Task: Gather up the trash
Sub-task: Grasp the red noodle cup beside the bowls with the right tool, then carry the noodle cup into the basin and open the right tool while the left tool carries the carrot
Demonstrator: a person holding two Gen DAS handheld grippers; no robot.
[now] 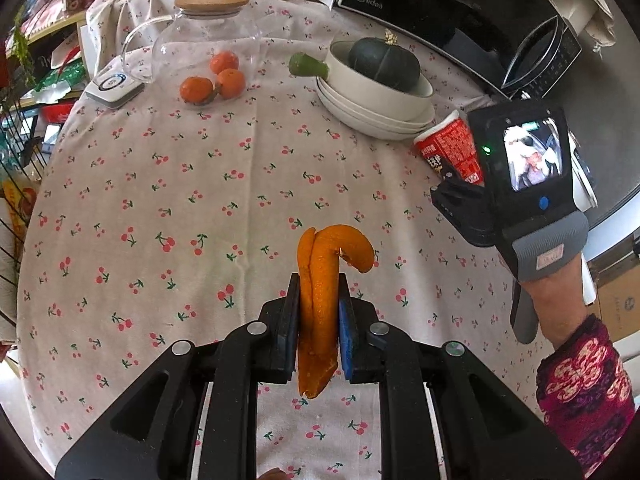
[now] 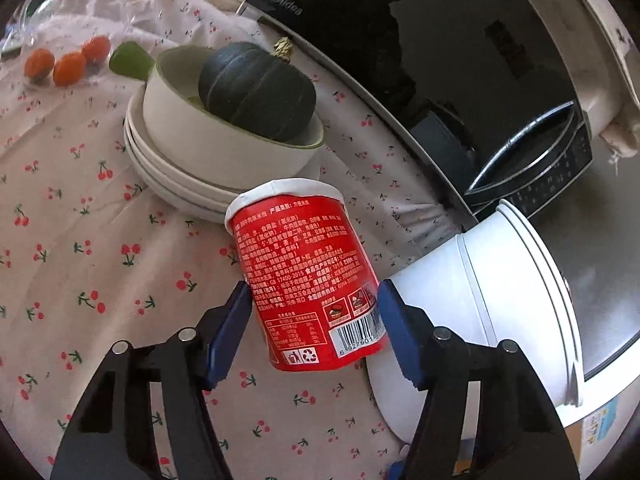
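My left gripper [image 1: 319, 294] is shut on a curled strip of orange peel [image 1: 348, 240], held above the cherry-print tablecloth [image 1: 160, 200]. A red paper cup [image 2: 304, 272] with a white rim lies tilted on the cloth, seen near the right edge in the left wrist view [image 1: 450, 148]. My right gripper [image 2: 312, 304] has it between the blue pads [image 2: 230, 328], which touch the cup's lower body on both sides. A person's hand [image 1: 560, 300] in a patterned sleeve holds that gripper.
A white bin [image 2: 500, 288] lies tipped just right of the cup. A dark pumpkin [image 2: 256, 88] sits in stacked white bowls [image 2: 180, 184] behind it. Three tangerines [image 1: 216, 80], a glass jug [image 1: 200, 40] and a microwave [image 2: 440, 60] stand at the back.
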